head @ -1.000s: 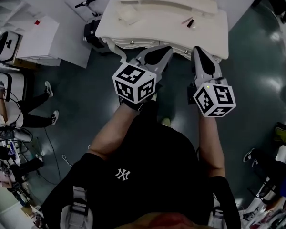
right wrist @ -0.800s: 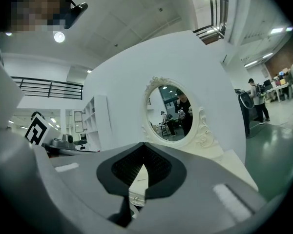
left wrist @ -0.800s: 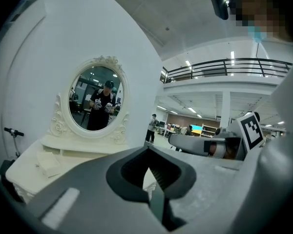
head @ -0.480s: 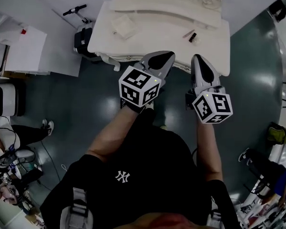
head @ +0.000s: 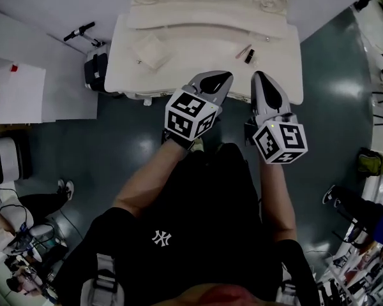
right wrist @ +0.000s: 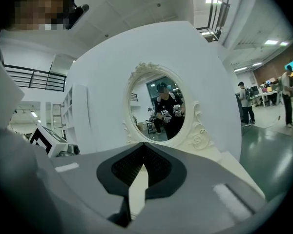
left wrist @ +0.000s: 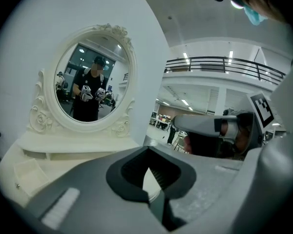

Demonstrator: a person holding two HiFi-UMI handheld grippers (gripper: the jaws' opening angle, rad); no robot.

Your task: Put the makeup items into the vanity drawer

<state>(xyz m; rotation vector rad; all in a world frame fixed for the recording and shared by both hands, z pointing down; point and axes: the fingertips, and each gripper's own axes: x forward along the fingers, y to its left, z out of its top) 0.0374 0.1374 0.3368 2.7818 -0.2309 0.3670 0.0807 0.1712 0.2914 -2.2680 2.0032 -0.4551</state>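
Observation:
A white vanity with an oval mirror stands in front of me. On its top at the right lie small makeup items, a dark tube and a thin stick. A flat pale tray sits at the top's left. The drawer front below the top's near edge is mostly hidden. My left gripper and right gripper hover side by side over the vanity's front edge, short of the items. Both are shut with nothing in them. The mirror reflects me holding them.
A scooter and a dark case stand left of the vanity. A white panel lies further left. Dark green floor surrounds the vanity. Seated people and cables crowd the lower left; bags and legs show at the right edge.
I have stepped closer: the vanity fills more of the head view and both grippers now reach over its front edge. Their jaws stay shut.

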